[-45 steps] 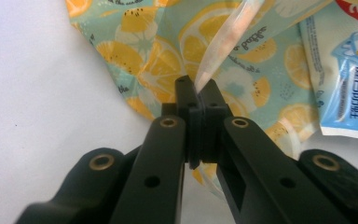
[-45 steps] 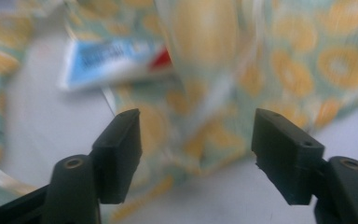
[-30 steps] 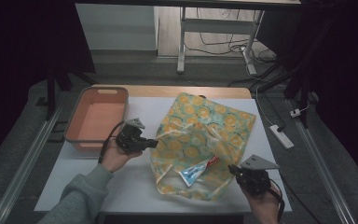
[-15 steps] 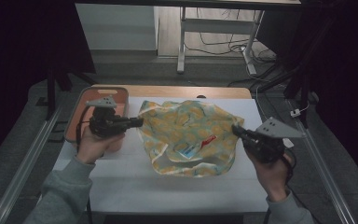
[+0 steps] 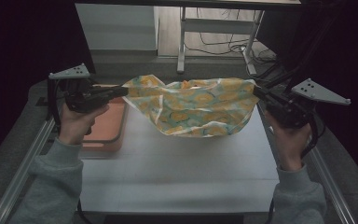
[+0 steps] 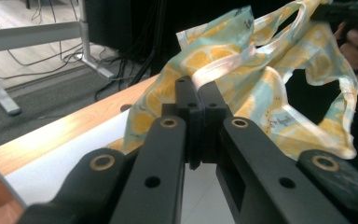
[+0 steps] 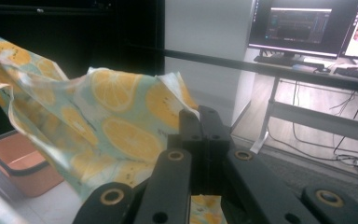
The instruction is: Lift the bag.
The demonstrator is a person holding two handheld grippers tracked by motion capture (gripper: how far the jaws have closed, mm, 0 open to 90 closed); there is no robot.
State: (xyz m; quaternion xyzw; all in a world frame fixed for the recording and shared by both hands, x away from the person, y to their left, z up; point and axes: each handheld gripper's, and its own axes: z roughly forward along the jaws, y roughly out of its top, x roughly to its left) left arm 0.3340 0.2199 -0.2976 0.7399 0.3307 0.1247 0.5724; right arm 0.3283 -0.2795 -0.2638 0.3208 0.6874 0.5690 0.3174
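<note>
1. My left gripper (image 5: 121, 89) is clamped tight on the lemon-print bag (image 5: 196, 107). In the left gripper view the two jaws meet on the bag's (image 6: 270, 79) pale handle strap (image 6: 223, 65), with the fabric spilling away toward one o'clock.
2. My right gripper (image 5: 257, 91) is likewise closed on the opposite edge of the bag. In the right gripper view its jaws pinch the fabric, and the cloth (image 7: 107, 126) billows off toward ten o'clock.
3. In the high view the bag hangs stretched between the two grippers, off the white table top (image 5: 177, 168). Its middle sags in a shallow curve above the table's far half, toward twelve o'clock from me.
4. The left gripper sits at about nine o'clock of the bag, the right at about three o'clock, both roughly level with each other.
5. A salmon-coloured bin (image 5: 107, 123) stands on the table at the bag's eight o'clock, just under my left hand (image 5: 77, 123). The right gripper view shows it (image 7: 23, 168) below the hanging cloth.
6. My right hand (image 5: 286, 140) holds its gripper out past the table's right edge.
</note>
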